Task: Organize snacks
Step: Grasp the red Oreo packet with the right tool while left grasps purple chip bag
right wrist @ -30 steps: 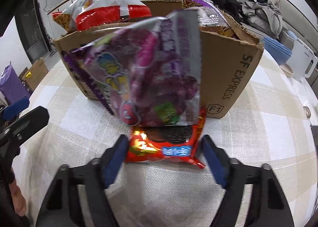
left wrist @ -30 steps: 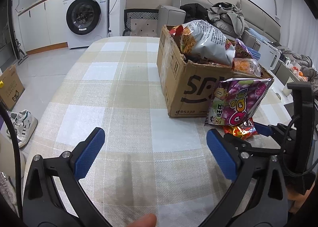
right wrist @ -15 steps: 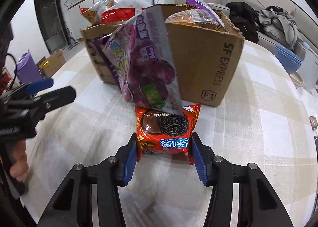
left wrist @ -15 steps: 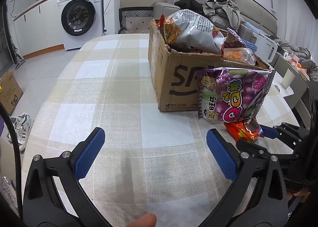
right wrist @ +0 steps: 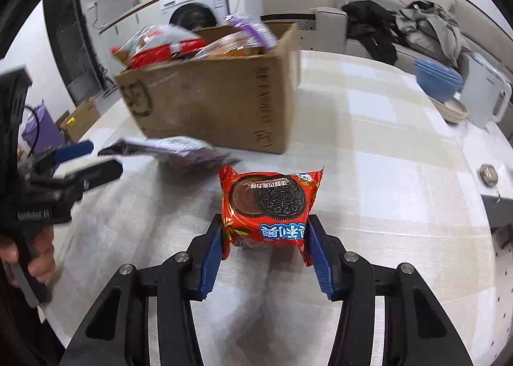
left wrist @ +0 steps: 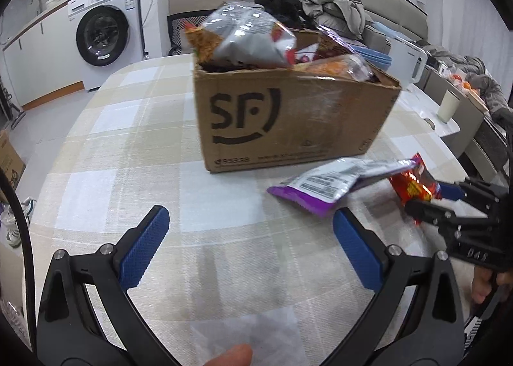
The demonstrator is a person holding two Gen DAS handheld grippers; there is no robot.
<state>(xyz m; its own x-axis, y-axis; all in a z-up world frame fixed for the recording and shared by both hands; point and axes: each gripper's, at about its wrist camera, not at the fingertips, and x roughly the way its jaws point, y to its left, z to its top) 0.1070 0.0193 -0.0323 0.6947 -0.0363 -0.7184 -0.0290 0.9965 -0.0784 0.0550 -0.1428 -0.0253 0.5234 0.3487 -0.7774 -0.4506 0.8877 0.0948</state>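
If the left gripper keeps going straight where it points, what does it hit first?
Probably the bare tablecloth ahead of the open left gripper. The cardboard box stands farther along, though depth is unclear.

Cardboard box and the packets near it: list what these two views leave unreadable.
- Cardboard box interior: both views, hidden by the snack bags piled on top.
- Purple packet: left wrist view shows only its back label, too small and blurred; smeared in the right wrist view.
- Red Oreo packet side edges: right wrist view, covered by the pads of the right tongs.
- Its far end: left wrist view, under the purple packet.
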